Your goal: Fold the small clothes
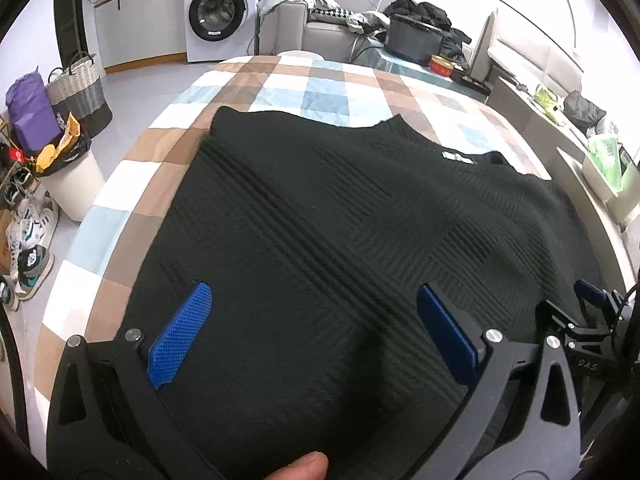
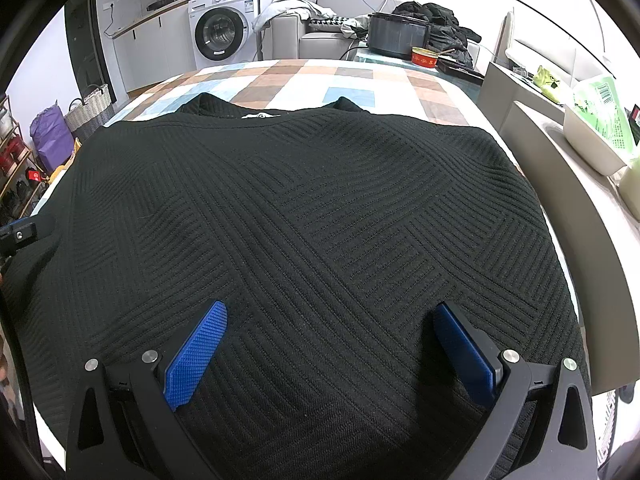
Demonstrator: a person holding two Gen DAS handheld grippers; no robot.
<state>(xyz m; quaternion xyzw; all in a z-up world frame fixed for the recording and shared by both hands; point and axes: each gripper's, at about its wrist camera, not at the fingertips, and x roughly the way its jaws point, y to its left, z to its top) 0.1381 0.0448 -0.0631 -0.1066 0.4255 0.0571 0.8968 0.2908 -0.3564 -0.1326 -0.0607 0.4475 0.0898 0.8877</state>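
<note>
Black gripper (image 1: 312, 320) frames, blue textured pads (image 1: 180, 336), silver screws (image 1: 493, 336)

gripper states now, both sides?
Left gripper: open, above the black sweater, holding nothing.
Right gripper: open, above the same sweater, holding nothing.

One black sweater (image 2: 312, 220), two hand-held grippers (image 1: 312, 320) (image 2: 328, 340), one washing machine (image 1: 218, 12).

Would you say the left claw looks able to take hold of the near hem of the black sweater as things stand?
Probably yes. The left claw is open directly over the black sweater, which lies flat on the checked cloth, and nothing lies between its fingers and the fabric.
</note>
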